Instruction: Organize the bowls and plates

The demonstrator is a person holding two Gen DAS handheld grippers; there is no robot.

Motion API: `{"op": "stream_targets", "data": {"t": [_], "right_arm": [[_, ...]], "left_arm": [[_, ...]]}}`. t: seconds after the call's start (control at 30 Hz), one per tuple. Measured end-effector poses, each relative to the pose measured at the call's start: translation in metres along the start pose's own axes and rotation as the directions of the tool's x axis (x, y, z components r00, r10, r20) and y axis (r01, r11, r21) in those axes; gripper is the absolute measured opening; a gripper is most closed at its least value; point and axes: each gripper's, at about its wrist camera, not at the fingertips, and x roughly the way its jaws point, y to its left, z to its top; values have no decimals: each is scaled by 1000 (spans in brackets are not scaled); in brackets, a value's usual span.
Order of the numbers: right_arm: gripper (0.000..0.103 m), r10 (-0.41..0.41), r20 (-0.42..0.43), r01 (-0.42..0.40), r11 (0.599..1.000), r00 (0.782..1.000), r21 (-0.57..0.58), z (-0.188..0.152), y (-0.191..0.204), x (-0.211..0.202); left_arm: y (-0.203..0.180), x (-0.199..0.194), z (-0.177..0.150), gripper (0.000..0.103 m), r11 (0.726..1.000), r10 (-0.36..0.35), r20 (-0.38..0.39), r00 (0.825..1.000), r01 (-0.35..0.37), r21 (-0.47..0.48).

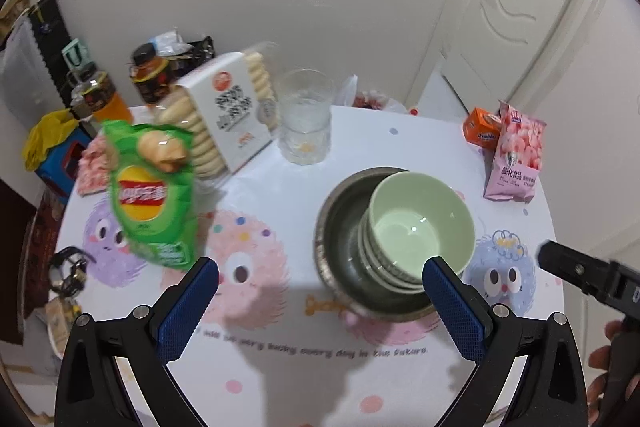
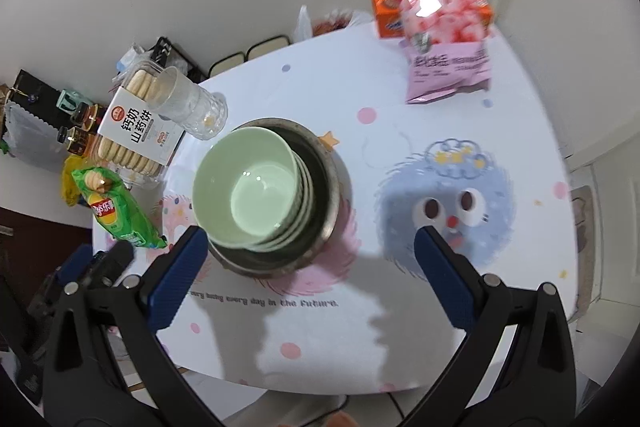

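Both the left tool (image 1: 320, 281) and the right tool (image 2: 310, 249) hang empty with jaws spread wide above the counter (image 2: 400, 307), where the green bowls (image 2: 248, 187) sit nested, seemingly off-centre, in a metal plate (image 2: 320, 163), so a careless nudge could tip them toward the glass (image 2: 192, 107) behind
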Motion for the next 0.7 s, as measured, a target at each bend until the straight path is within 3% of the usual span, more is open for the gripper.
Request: {"op": "stream_targets", "data": {"t": [0.2,0.27,0.37,0.53,0.7], "right_arm": [[103,-81,64,82,996,995,-17,-40,10,-27],[103,-94,69,96,995,993,-25,-52,13,-30],[103,-86,64,88,995,994,-40,-66,17,-33],[103,-50,63,55,996,997,-74,-74,19,-39],[103,-29,48,35,990,998,-136,-78,24,-50]], "left_arm": [[14,-31,-17,103,1000,-13,44,999,13,8],[17,-42,-22,103,1000,17,57,998,-17,3],[18,-61,-30,103,1000,6,117,993,-9,21],[17,-80,-36,103,998,63,128,990,-60,-31],[22,-89,-40,103,994,-10,124,992,24,-111]]}}
